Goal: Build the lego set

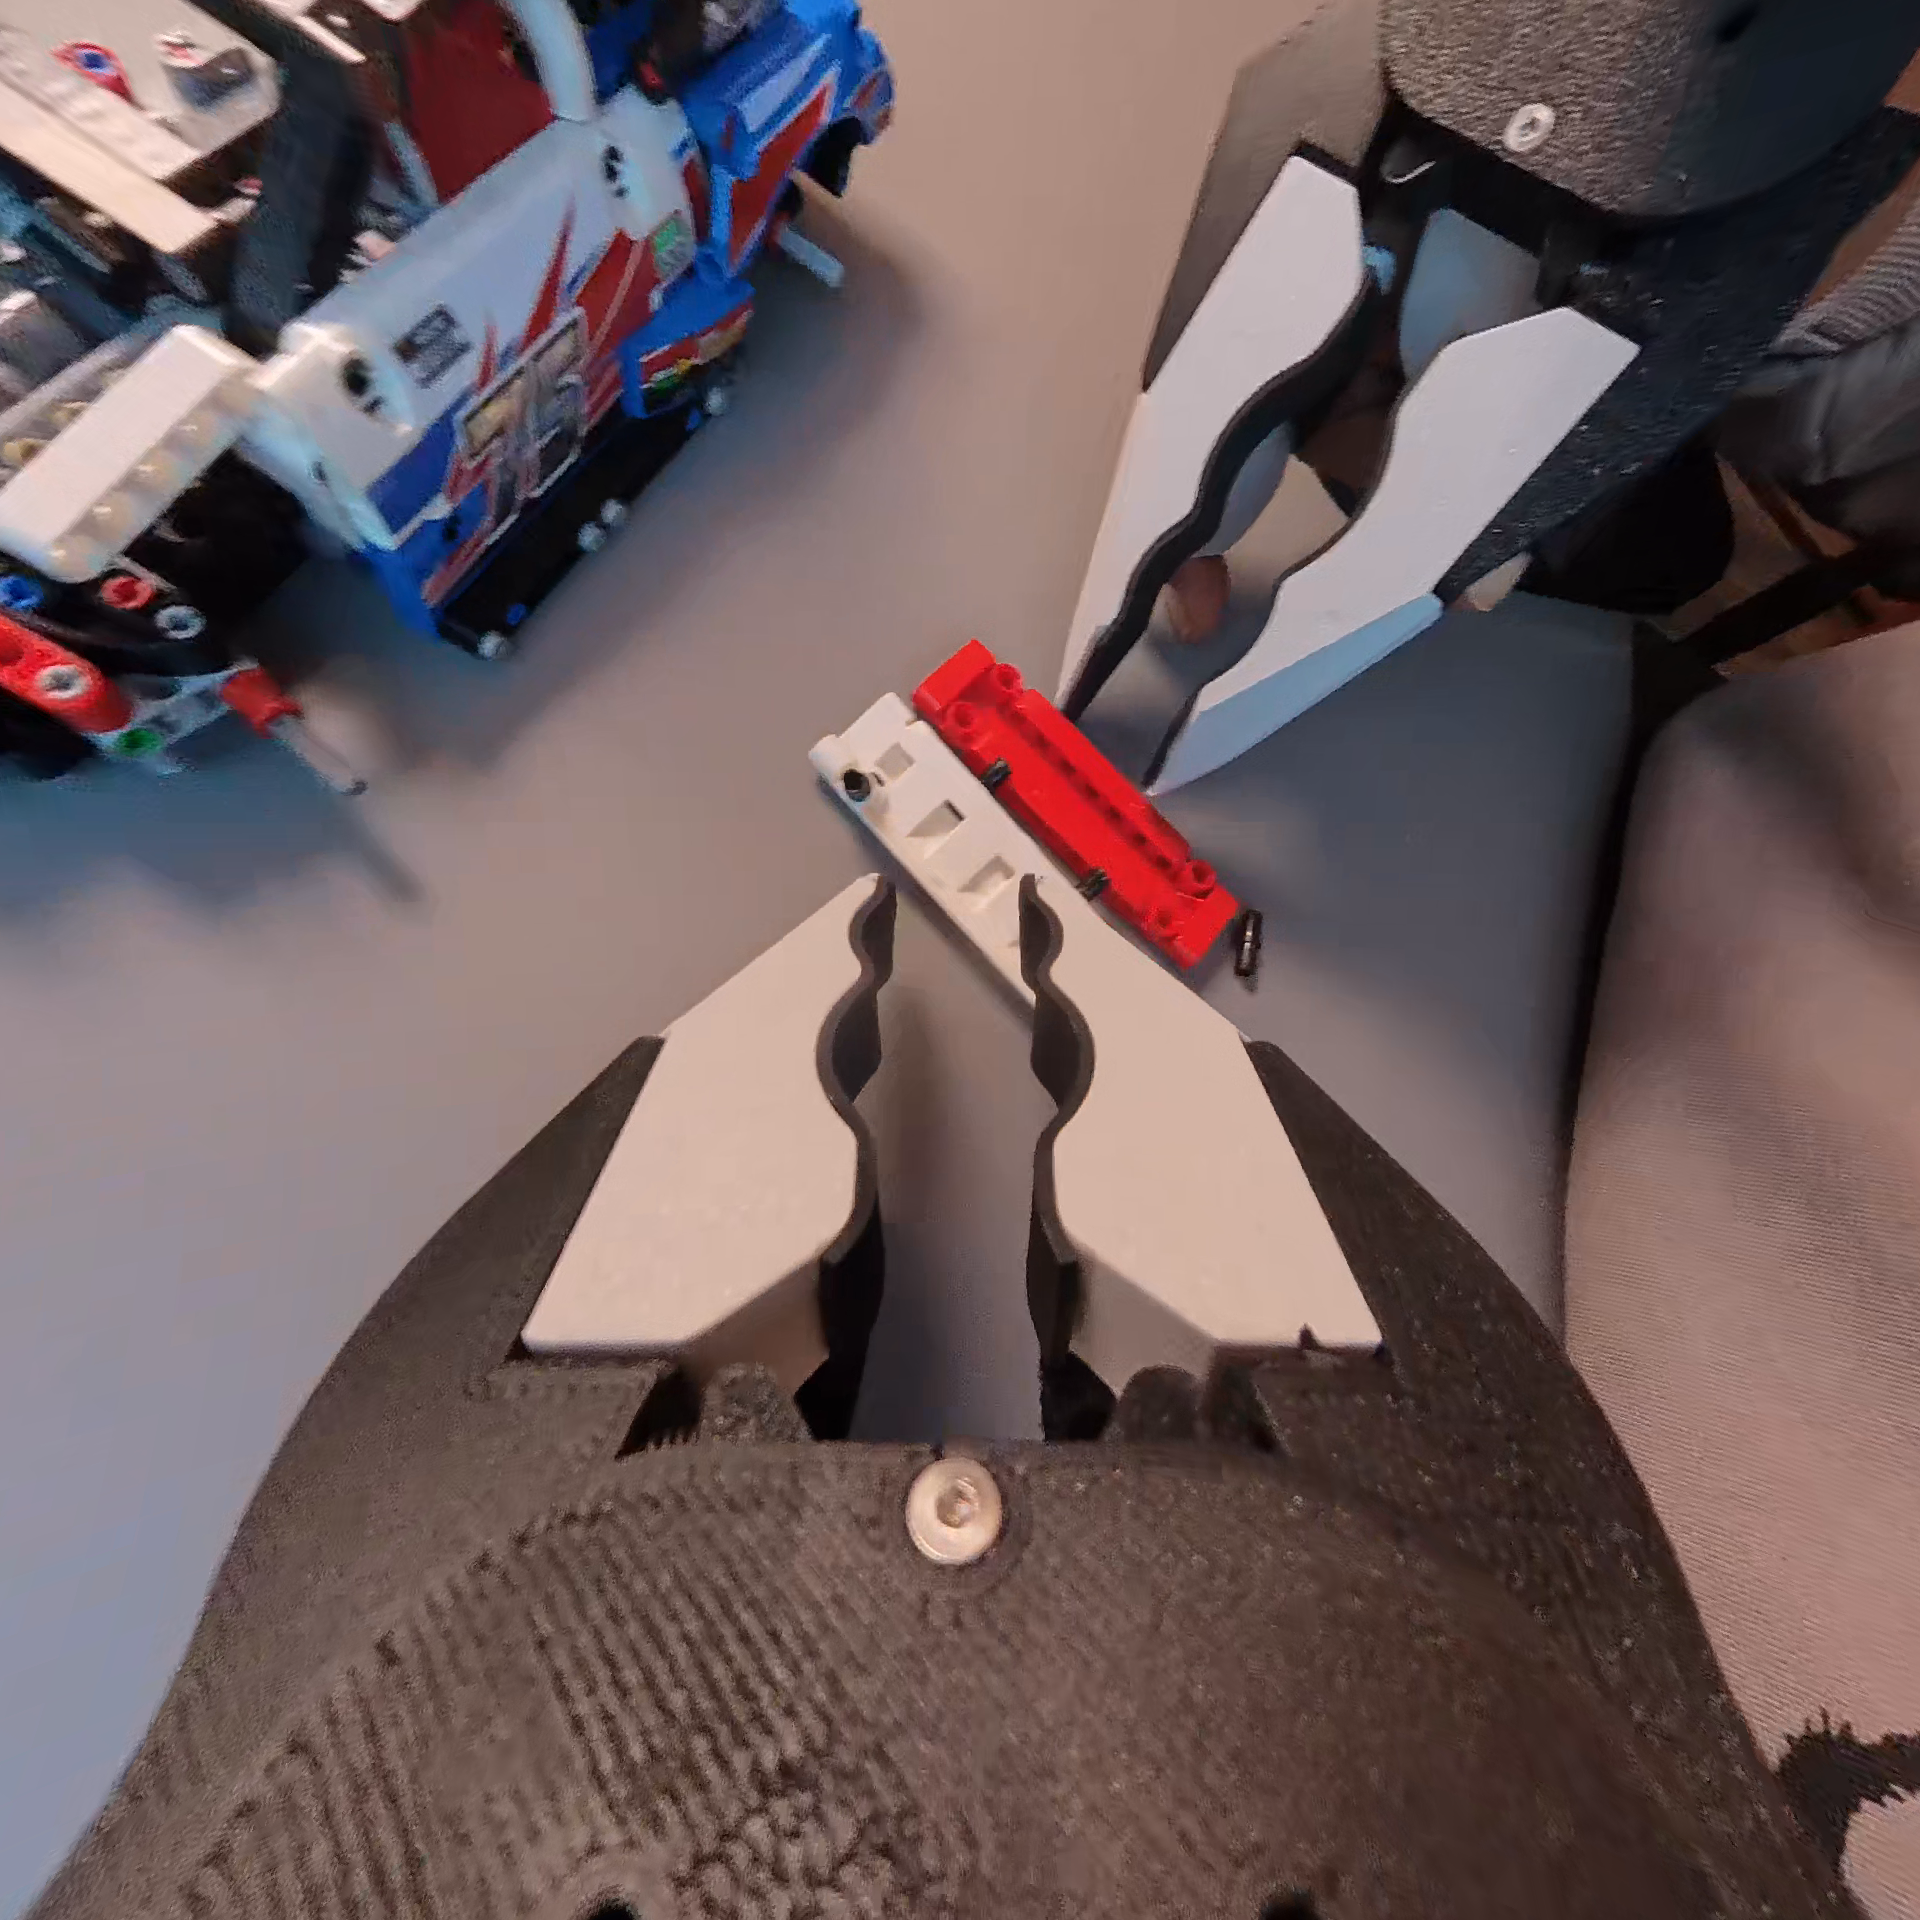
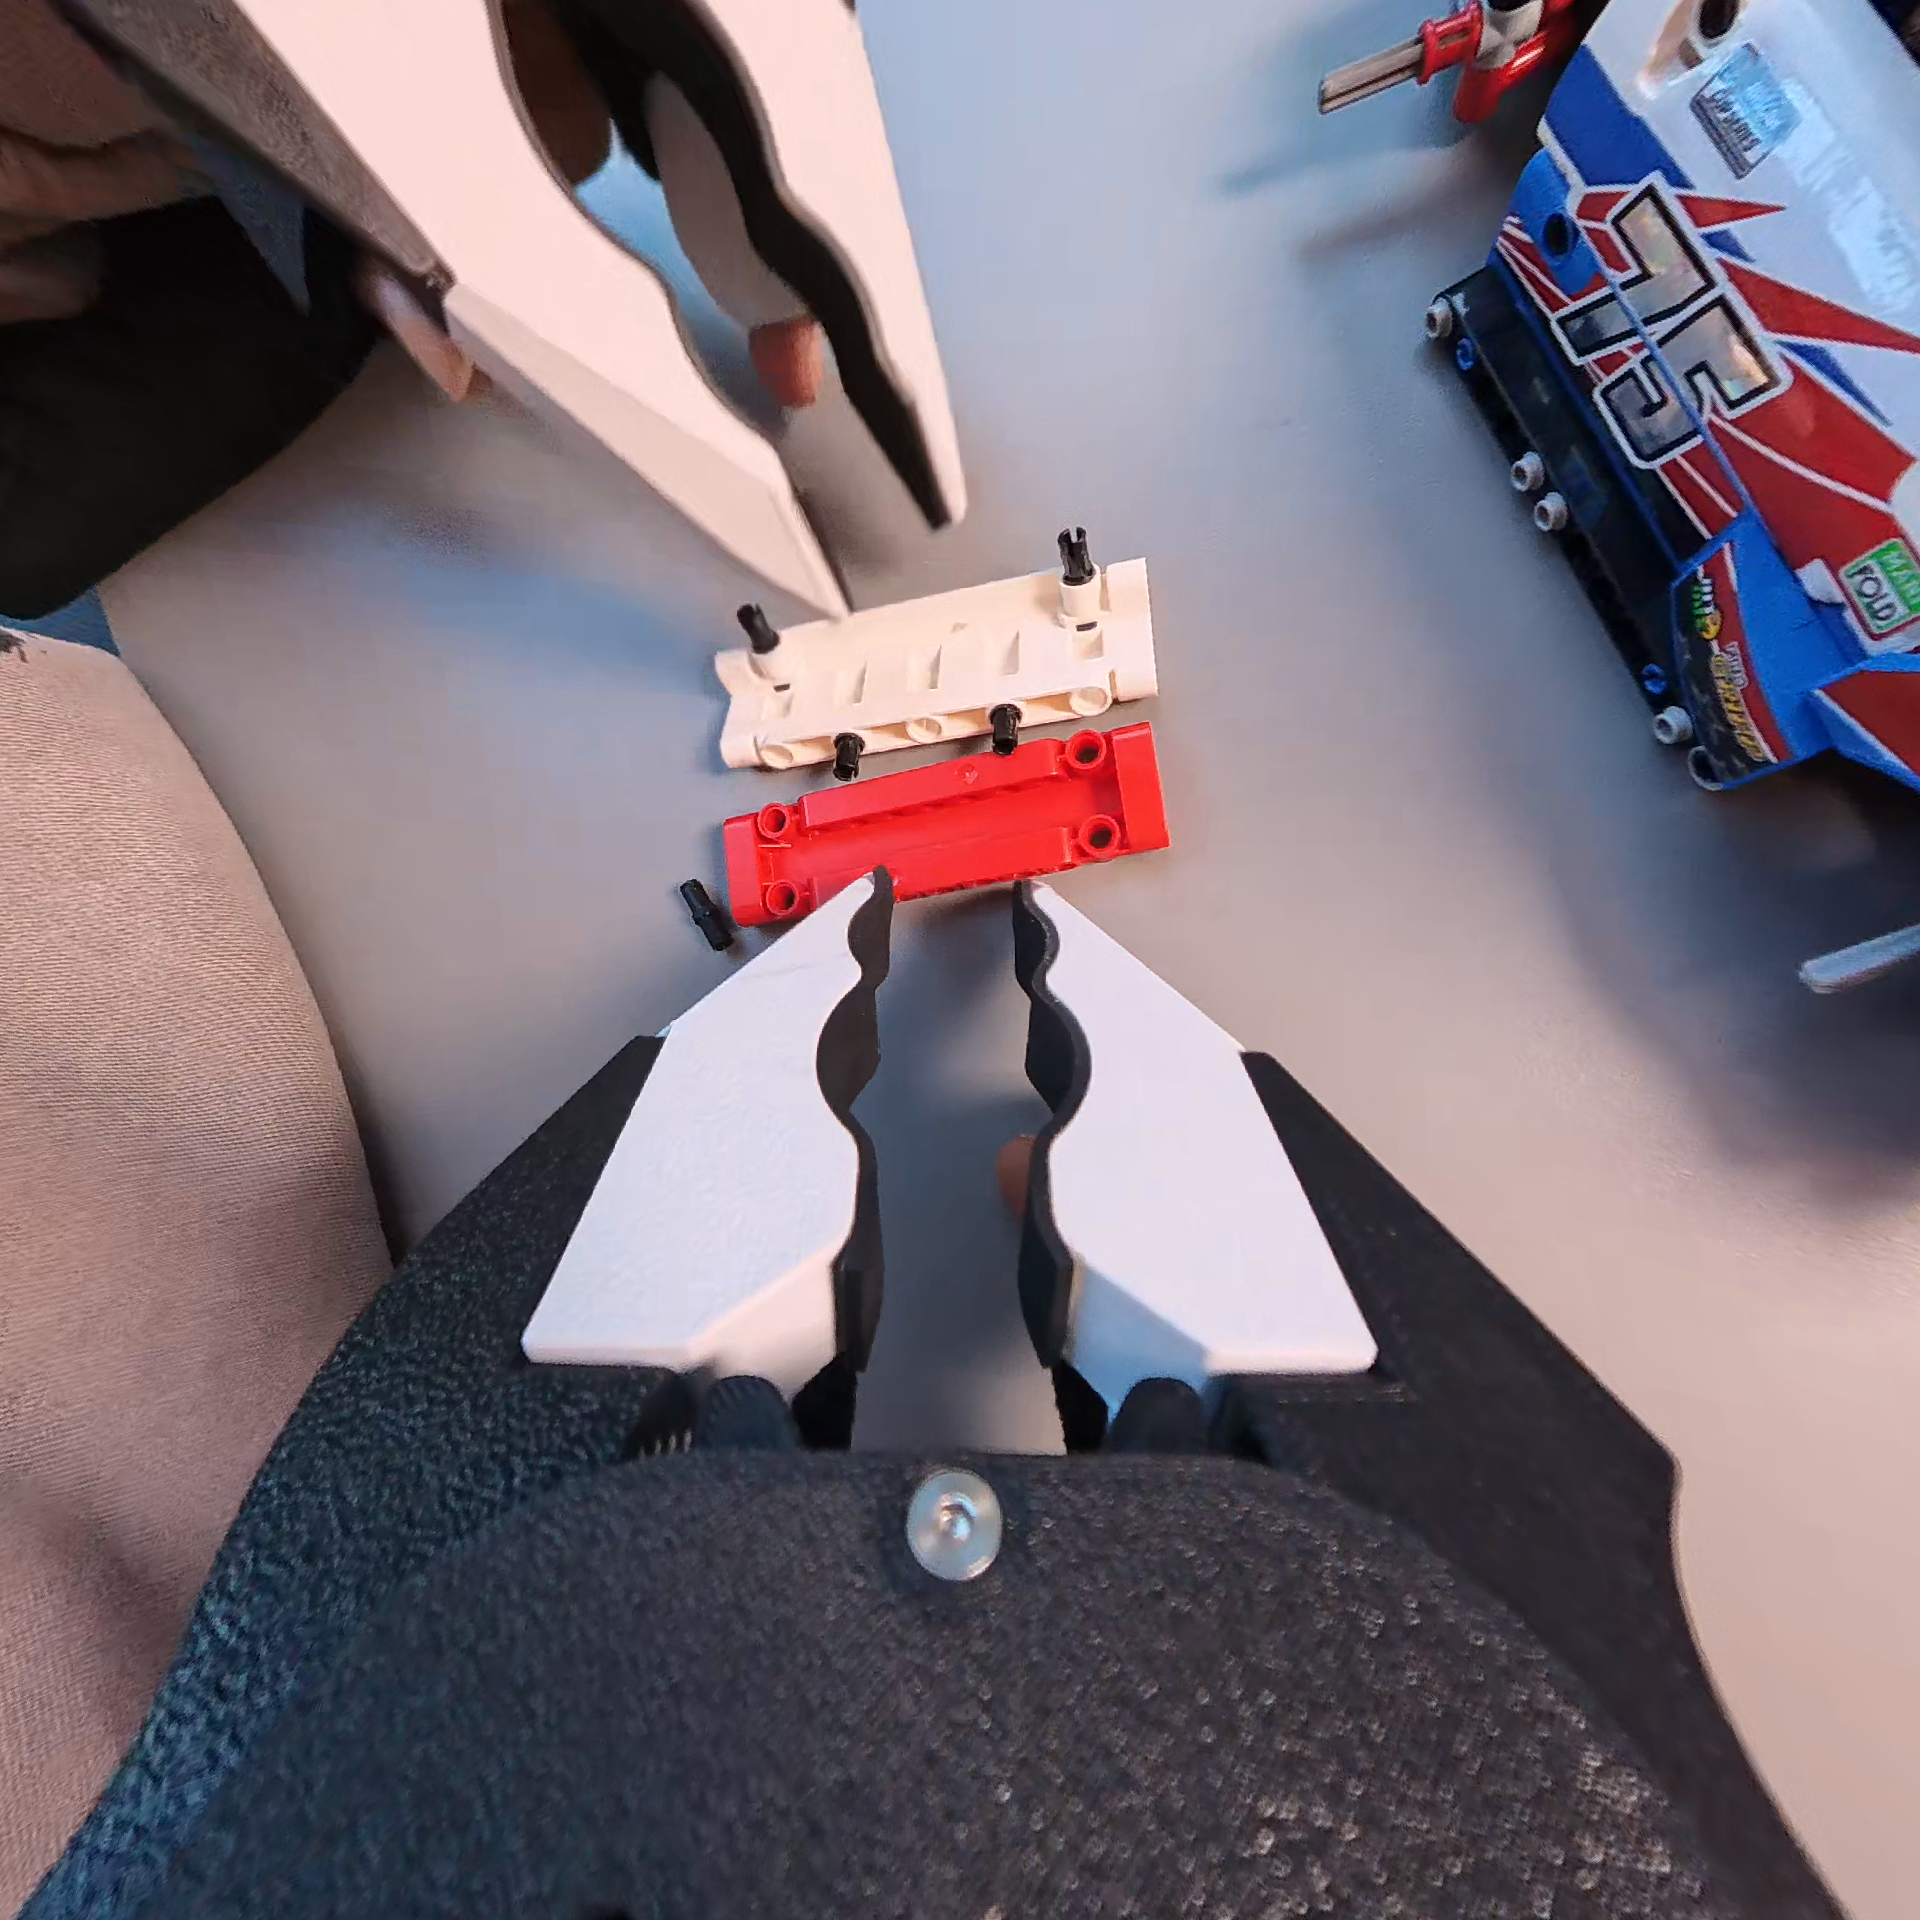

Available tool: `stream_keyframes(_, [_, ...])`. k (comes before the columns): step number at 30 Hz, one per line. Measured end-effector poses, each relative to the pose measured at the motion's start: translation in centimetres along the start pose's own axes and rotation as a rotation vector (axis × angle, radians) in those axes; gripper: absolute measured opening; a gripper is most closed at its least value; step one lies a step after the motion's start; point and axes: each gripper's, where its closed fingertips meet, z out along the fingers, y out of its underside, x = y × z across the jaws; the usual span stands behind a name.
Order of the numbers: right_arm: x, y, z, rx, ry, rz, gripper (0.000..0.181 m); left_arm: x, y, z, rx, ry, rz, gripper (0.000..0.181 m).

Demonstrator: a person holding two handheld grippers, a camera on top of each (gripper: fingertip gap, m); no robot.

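A white Lego panel (image 1: 914,805) and a red Lego panel (image 1: 1081,800) lie side by side on the grey table. Black pins stick out of the white panel (image 2: 935,665), two of them toward the red panel (image 2: 945,821). One loose black pin (image 2: 707,914) lies by the red panel's end; it also shows in the left wrist view (image 1: 1247,940). My left gripper (image 1: 956,894) is open and empty, with its tips at the white panel's edge. My right gripper (image 2: 951,894) is open and empty, with its tips at the red panel's near edge. Each gripper also shows in the other's view, the left (image 2: 894,561) and the right (image 1: 1117,743).
A large blue, white and red Lego truck (image 1: 499,343) stands on the table to one side of the panels; it also shows in the right wrist view (image 2: 1714,416). A person's beige clothing (image 2: 156,1039) borders the table on the other side. It is some 4 cm from my right tips to the loose black pin (image 2: 707,914). The left camera catches it too, in the left wrist view (image 1: 1250,934).
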Motion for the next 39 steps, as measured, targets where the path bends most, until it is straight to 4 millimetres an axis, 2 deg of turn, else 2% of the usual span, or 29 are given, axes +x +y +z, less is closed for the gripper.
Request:
stream_keyframes(1, [0.1, 0.0, -0.1, 0.001, 0.004, 0.001, 0.021, -0.7, 0.1, -0.2, 0.0, -0.028, -0.013, 0.024])
stream_keyframes(3, [0.6, -0.1, -0.3, 0.005, 0.02, -0.009, 0.025, -1.0, 0.7, 0.0, -0.037, -0.023, -0.054, 0.034])
stream_keyframes(6, [1.2, -1.0, -0.9, 0.043, 0.042, -0.025, 0.025, -0.5, 0.6, 0.8, -0.068, -0.036, -0.036, 0.028])
stream_keyframes(9, [1.7, -1.9, -1.5, 0.075, 0.056, -0.043, 0.025, -0.5, 0.9, 1.5, -0.142, -0.118, 0.057, 0.021])
stream_keyframes(11, [1.6, -2.2, -1.6, 0.084, 0.053, -0.058, 0.025, -0.4, 1.0, 1.8, -0.182, -0.141, 0.099, 0.01])
stream_keyframes(15, [1.5, -2.4, -1.7, 0.109, 0.047, -0.081, 0.025, 0.0, 0.9, 2.1, -0.183, -0.147, 0.185, 0.004])
stream_keyframes(18, [1.6, -2.7, -1.9, 0.149, 0.039, -0.062, 0.025, -0.6, -0.5, 1.2, -0.05, -0.168, 0.184, 0.0])
stream_keyframes(21, [1.6, -3.7, -2.3, 0.248, 0.012, 0.027, 0.029, -2.0, -2.3, -1.0, 0.105, -0.221, 0.144, 0.0])
stream_keyframes(23, [1.6, -4.2, -2.1, 0.289, -0.003, 0.072, 0.035, -2.2, -3.4, -2.0, 0.195, -0.237, 0.15, 0.0])
stream_keyframes(26, [0.5, -6.4, -2.0, 0.41, -0.093, 0.151, 0.05, -2.0, -5.0, -3.1, 0.315, -0.286, 0.161, 0.0])
stream_keyframes(28, [0.0, -8.8, -2.7, 0.534, -0.154, 0.217, 0.044, -1.5, -6.3, -3.8, 0.397, -0.304, 0.165, 0.0])
stream_keyframes(29, [0.0, -9.6, -2.9, 0.573, -0.173, 0.235, 0.035, -1.2, -6.9, -4.2, 0.441, -0.307, 0.163, 0.0])
stream_keyframes(30, [0.1, -10.3, -3.2, 0.598, -0.185, 0.238, 0.013, -1.0, -7.4, -4.6, 0.481, -0.312, 0.159, 0.0])
stream_keyframes(31, [0.3, -10.9, -3.5, 0.619, -0.182, 0.219, 0.006, -0.9, -7.8, -5.0, 0.515, -0.318, 0.158, 0.0])
stream_keyframes(33, [0.4, -11.2, -3.9, 0.553, -0.172, 0.08, 0.004, -0.7, -7.9, -5.4, 0.523, -0.286, 0.152, 0.001])
stream_keyframes(36, [-0.3, -11.4, -4.7, 0.397, -0.158, -0.163, 0.004, -0.2, -7.5, -5.2, 0.506, -0.198, 0.123, 0.02])
stream_keyframes(37, [-0.8, -11.4, -4.8, 0.35, -0.168, -0.213, 0.004, 0.0, -7.4, -5.0, 0.493, -0.174, 0.12, 0.021])
stream_keyframes(39, [-1.0, -11.6, -4.5, 0.275, -0.137, -0.285, 0.004, 0.5, -7.3, -4.8, 0.485, -0.14, 0.133, 0.007])
